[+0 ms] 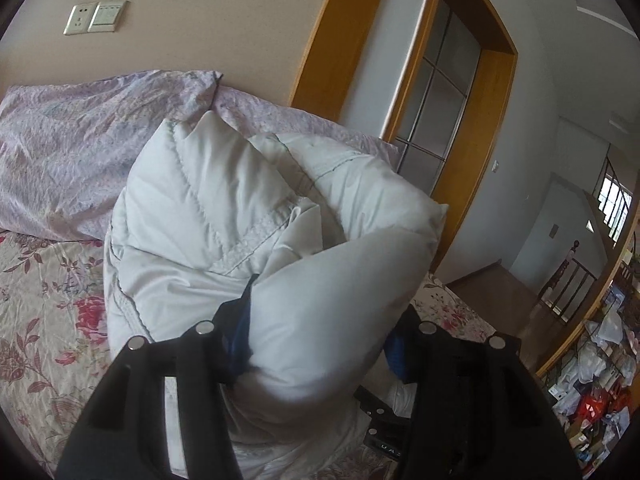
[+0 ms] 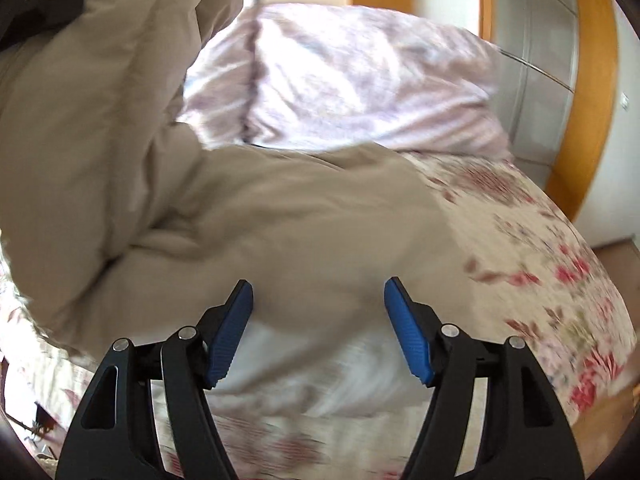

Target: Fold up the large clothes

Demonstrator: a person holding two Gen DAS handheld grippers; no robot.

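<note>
Padding is making the white puffer coat (image 1: 248,216) bulky yet probably light, soft and springy, with a smooth shell that looks slippery. It is lying heaped on the flowered bed (image 1: 44,304), filling the middle of the left wrist view; in the right wrist view it is spreading from the upper left down to the centre. A lilac pillow (image 1: 80,148) is sitting behind it at the upper left. Left tongs (image 1: 320,344) are standing part open with a thick roll of the coat bulging between the blue pads; whether they are pinching it I cannot tell. Right tongs (image 2: 318,332) are standing wide apart, gripping nothing, hovering over the coat's near edge. Stitched seams, hem or collar look like the firmest places to grip; puffed panels would likely slide out.
</note>
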